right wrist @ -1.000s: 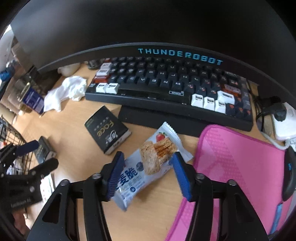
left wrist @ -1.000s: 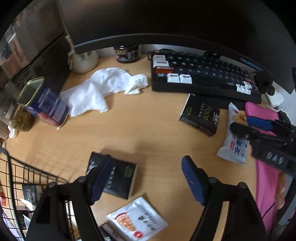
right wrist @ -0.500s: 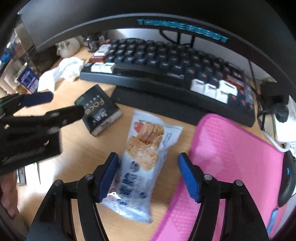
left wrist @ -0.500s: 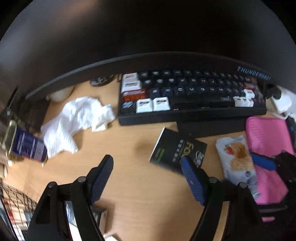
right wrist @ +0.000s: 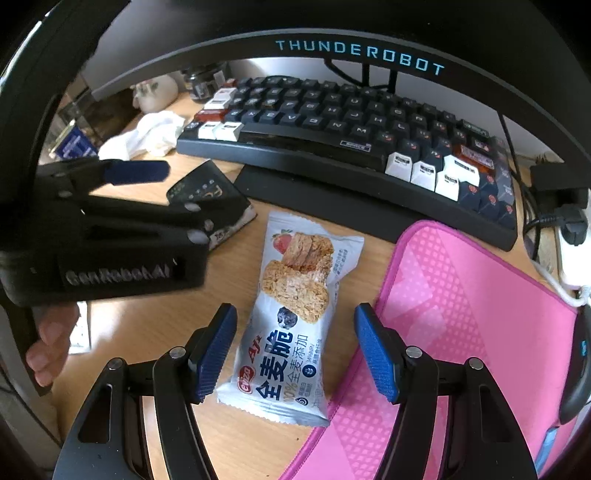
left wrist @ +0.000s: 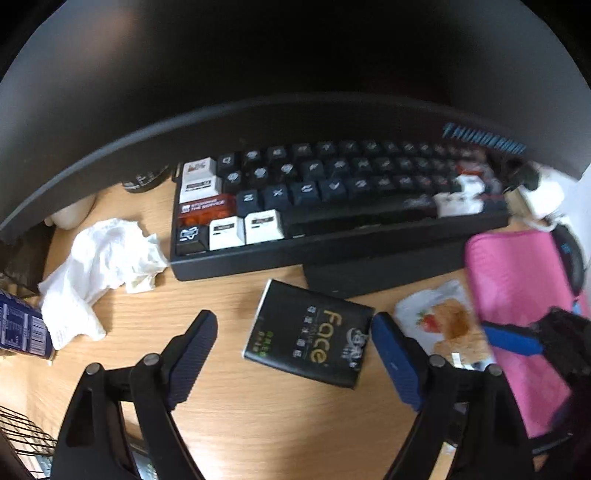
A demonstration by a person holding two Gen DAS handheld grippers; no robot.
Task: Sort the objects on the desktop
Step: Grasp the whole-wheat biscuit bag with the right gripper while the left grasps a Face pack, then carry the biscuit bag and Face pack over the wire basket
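Wooden desk (right wrist: 236,435) under a monitor (right wrist: 480,22), cluttered; far corner seemingly dim.

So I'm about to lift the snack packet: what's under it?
The snack packet lies mostly on bare desk; its lower right corner overlaps the pink mat. Anything beneath stays hidden.

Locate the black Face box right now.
Left wrist view: the black Face box lies flat on the desk, just in front of the keyboard, left of the snack packet.
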